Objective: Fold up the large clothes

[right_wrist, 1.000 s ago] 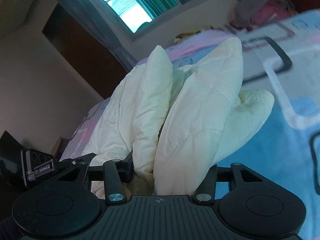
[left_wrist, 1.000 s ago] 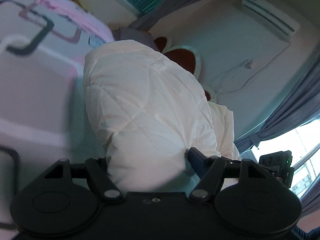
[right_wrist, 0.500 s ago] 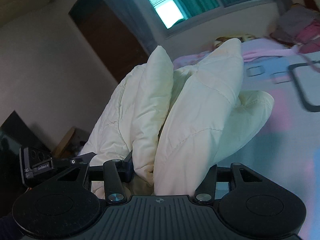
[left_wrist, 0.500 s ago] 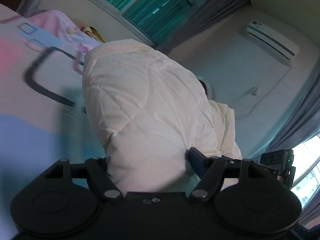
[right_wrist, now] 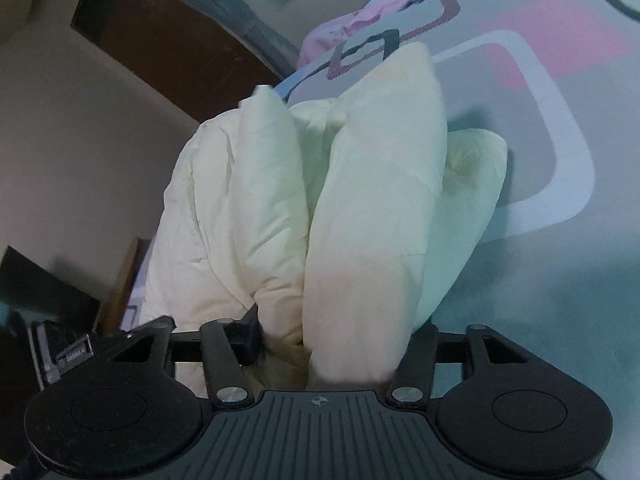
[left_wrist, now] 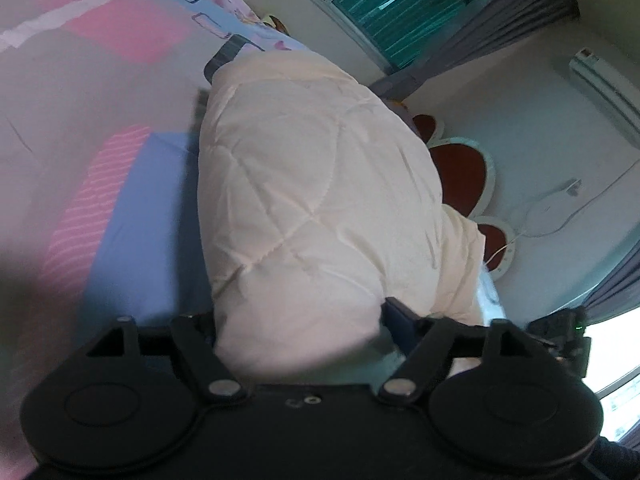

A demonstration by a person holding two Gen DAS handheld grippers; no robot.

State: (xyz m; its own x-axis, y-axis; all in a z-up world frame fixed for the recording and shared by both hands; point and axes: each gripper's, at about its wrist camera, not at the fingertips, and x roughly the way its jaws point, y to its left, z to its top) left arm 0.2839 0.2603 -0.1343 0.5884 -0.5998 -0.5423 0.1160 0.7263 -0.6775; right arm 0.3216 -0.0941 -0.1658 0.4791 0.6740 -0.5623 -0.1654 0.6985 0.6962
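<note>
A thick cream quilted garment (left_wrist: 312, 200) is bunched between the jaws of the left gripper (left_wrist: 300, 320), which have just been opening; padding fills the gap, and the pads are hidden, so whether it is clamped cannot be told. Several puffy folds of the same garment (right_wrist: 360, 220) are seen between the jaws of the right gripper (right_wrist: 336, 344), also just widened, grip likewise unclear. The bundle is held over a patterned pink, grey and blue bedspread (right_wrist: 560, 160)
</note>
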